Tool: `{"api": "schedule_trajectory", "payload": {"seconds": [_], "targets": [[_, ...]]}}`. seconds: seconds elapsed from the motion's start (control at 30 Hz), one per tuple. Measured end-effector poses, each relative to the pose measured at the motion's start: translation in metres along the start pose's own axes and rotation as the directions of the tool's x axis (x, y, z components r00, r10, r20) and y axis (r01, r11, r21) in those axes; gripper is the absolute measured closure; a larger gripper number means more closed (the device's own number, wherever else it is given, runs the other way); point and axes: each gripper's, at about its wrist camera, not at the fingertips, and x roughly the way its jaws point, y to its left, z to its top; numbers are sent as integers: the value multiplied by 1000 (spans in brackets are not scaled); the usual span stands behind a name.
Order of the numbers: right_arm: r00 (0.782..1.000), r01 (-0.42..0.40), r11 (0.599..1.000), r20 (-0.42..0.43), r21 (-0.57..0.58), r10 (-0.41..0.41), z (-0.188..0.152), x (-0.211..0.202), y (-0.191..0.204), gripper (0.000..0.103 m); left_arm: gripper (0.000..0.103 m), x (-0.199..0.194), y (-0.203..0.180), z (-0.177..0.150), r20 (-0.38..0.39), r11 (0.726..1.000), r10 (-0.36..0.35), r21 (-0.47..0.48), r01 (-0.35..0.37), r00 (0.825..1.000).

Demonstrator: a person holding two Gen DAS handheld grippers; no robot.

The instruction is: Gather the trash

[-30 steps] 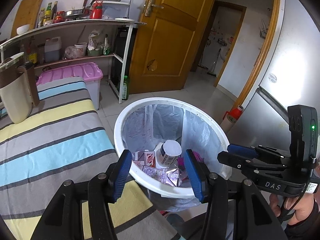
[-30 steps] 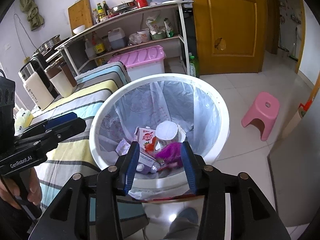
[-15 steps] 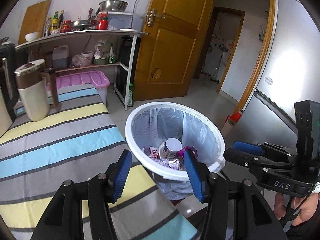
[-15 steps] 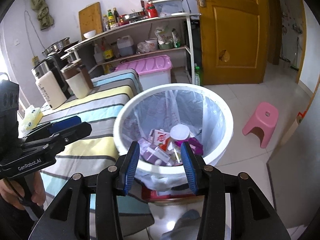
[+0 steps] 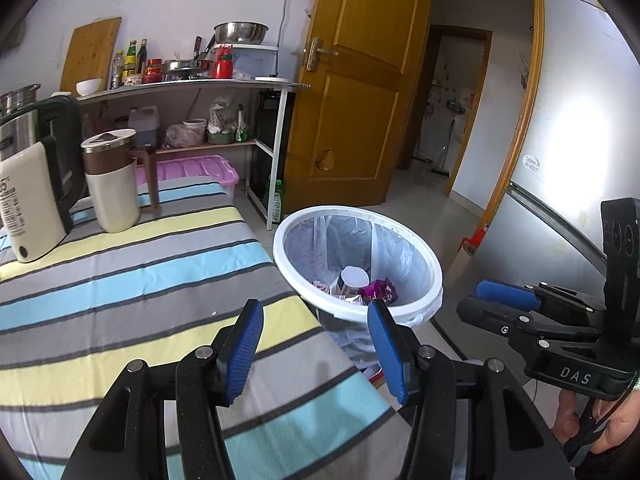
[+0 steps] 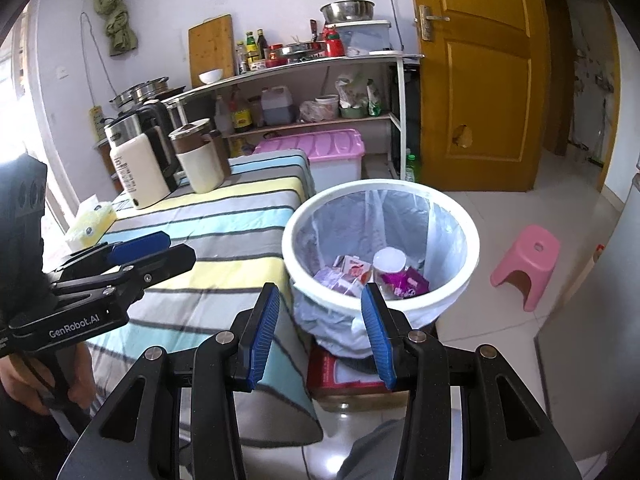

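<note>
Trash (image 6: 394, 276) in bin (image 6: 452, 296), beyond empty tongs (image 6: 320, 334)

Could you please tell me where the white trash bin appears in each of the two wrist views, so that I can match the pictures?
Left wrist view: the white trash bin sits right of centre, just beyond the right fingertip, at the edge of the striped table.
Right wrist view: the bin fills the centre-right, above the fingertips, with the table on its left.
Shared landmark: the pink storage box under the shelf.
</note>
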Motion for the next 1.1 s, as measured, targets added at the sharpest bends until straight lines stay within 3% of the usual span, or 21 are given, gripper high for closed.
{"api": "schedule_trajectory", "payload": {"seconds": [0.37,1.1], "targets": [[1000,-10,1000,8,-9,10,-15,-20,9,59,49,-33,-6,-18,32,1000,31,-7,-30,999],[1000,-12,1000,23,-21,13,-17,-28,13,59,49,-38,-12,-21,31,999,35,-5,-35,999]]}}
